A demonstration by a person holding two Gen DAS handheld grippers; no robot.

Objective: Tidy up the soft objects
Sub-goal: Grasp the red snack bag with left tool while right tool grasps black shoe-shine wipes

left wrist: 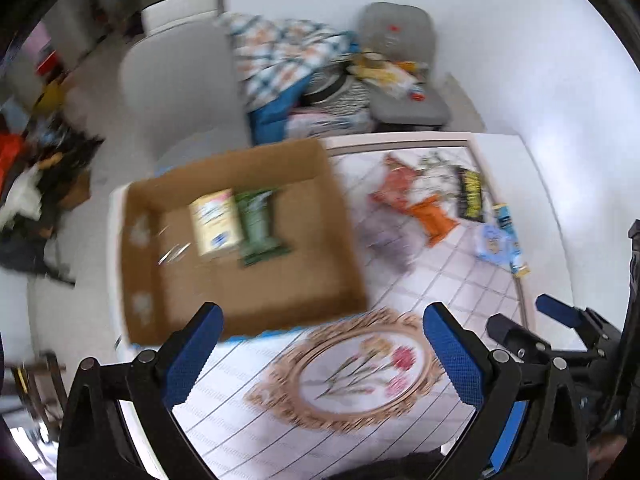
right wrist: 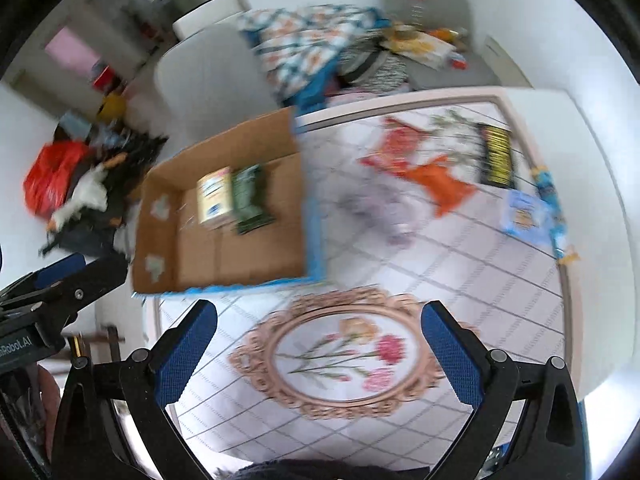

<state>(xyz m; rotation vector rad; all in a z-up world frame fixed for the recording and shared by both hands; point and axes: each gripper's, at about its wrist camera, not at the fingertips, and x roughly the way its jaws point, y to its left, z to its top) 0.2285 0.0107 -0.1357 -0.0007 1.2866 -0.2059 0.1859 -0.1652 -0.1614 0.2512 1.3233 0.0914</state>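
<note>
On the surface (left wrist: 500, 160) ahead of me sits an open cardboard box (left wrist: 240, 240), and inside it lie 2 packets side by side, touching: a cream packet (left wrist: 214, 222) and a green packet (left wrist: 258, 226) to its right. Both views are blurred, so I cannot read any labels.

To the right of the box, on the patterned cloth (right wrist: 460, 272), the other soft packets are scattered: a red-orange packet (left wrist: 394, 184), an orange packet (left wrist: 434, 216) just beside it, a black and yellow packet (left wrist: 470, 194) farther right, and a light blue packet (left wrist: 494, 242) near the cloth's right edge. A greyish smudge (right wrist: 372, 208) lies between the box and the orange packets (too blurred to tell what it is).

My left hand-held gripper (left wrist: 322, 356) hangs released, its blue pads (left wrist: 192, 360) spread wide with nothing between them, above the oval flower print (left wrist: 356, 368). My right hand-held gripper (right wrist: 320, 356) is likewise spread and empty over the same print.

Behind the surface stand a pale chair (left wrist: 180, 84) and a heap of checked fabric (left wrist: 288, 52).
</note>
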